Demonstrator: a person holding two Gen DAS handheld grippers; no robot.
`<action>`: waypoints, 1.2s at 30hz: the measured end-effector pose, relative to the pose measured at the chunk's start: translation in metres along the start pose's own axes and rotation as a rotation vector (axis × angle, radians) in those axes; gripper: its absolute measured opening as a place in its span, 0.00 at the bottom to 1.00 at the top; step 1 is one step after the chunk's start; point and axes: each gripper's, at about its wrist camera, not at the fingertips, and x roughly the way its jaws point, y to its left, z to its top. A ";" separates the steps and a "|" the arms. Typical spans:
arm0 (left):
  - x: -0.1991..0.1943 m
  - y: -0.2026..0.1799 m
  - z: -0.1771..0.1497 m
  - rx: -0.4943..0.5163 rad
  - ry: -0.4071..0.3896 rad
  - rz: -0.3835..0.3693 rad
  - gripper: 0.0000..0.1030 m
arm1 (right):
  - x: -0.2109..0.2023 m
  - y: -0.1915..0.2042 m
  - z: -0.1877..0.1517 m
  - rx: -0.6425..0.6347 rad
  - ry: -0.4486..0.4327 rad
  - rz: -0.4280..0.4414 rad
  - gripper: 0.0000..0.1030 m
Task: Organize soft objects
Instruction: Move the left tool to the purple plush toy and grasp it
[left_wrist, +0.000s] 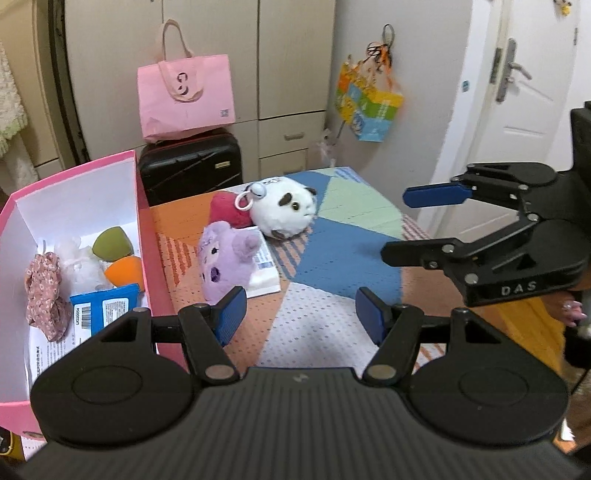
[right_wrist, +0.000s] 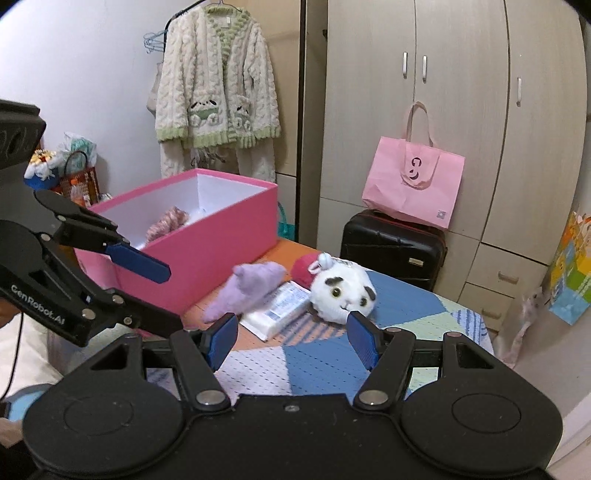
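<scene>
A purple plush (left_wrist: 225, 262) (right_wrist: 247, 288), a white panda plush (left_wrist: 284, 210) (right_wrist: 341, 291) and a red plush (left_wrist: 227, 210) (right_wrist: 304, 269) lie on the patterned table cloth (left_wrist: 332, 258). A tissue pack (left_wrist: 264, 269) (right_wrist: 277, 308) lies beside the purple plush. A pink box (left_wrist: 144, 236) (right_wrist: 207, 240) at the left holds a floral scrunchie (left_wrist: 46, 291), green and orange sponges and a white fluffy item. My left gripper (left_wrist: 301, 314) is open and empty above the cloth, near the purple plush. My right gripper (right_wrist: 293, 341) is open and empty, in front of the panda.
A black suitcase (left_wrist: 192, 170) (right_wrist: 391, 251) with a pink tote bag (left_wrist: 184, 96) (right_wrist: 413, 184) on it stands behind the table against wardrobes. A colourful bag (left_wrist: 365, 103) hangs on the wall by a white door (left_wrist: 517, 92). A cardigan (right_wrist: 218, 81) hangs behind the box.
</scene>
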 end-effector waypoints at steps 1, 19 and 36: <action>0.004 -0.001 0.000 0.002 -0.001 0.013 0.62 | 0.003 -0.002 -0.001 0.002 0.003 0.003 0.68; 0.063 0.001 0.021 0.076 -0.056 0.225 0.34 | 0.067 0.013 -0.016 -0.077 0.045 0.162 0.68; 0.042 -0.019 0.001 0.090 -0.112 0.176 0.10 | 0.072 0.033 -0.028 -0.089 0.035 0.180 0.68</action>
